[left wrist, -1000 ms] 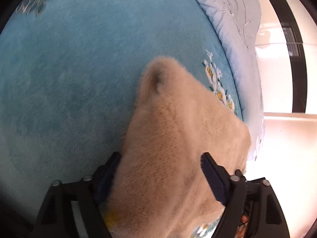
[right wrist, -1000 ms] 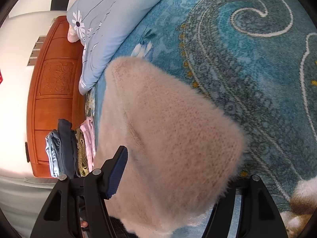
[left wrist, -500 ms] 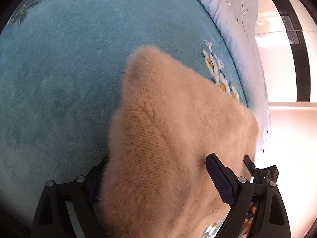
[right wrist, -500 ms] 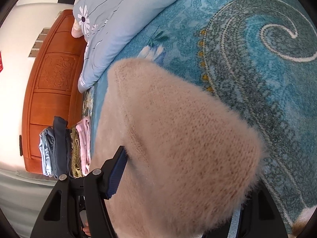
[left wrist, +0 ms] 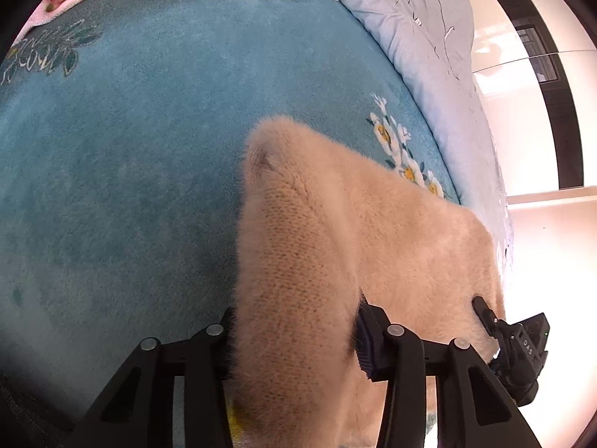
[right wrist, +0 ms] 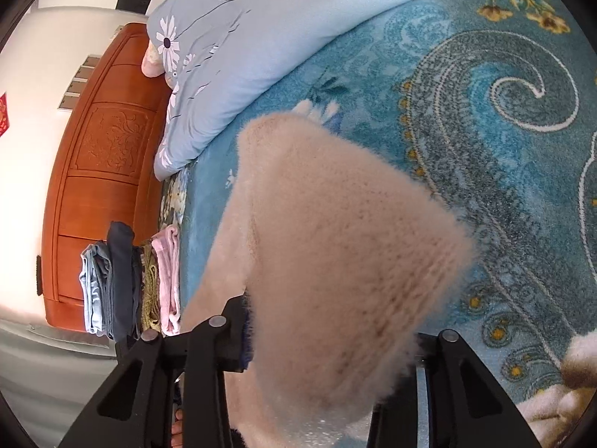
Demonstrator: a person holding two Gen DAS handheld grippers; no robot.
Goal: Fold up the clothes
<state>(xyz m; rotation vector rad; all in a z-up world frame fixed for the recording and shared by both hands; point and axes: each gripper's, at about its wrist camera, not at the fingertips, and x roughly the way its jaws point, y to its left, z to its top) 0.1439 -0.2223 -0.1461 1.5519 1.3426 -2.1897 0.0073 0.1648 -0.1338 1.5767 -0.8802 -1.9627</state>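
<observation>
Left gripper clamped on fuzzy beige sweater, right gripper pinching same sweater; likely both edges held to carry fold over blue blanket; far left, folded stack by headboard

the left tool is clamped on a thick fold of the fuzzy beige sweater, one finger pressed into the knit on each side, pointing forward over the sweater's length. the right tool grips the sweater's opposite edge the same way; its left finger shows against the fabric, the other is mostly buried under it. in the left wrist view the right tool sits at the sweater's far right edge.
</observation>
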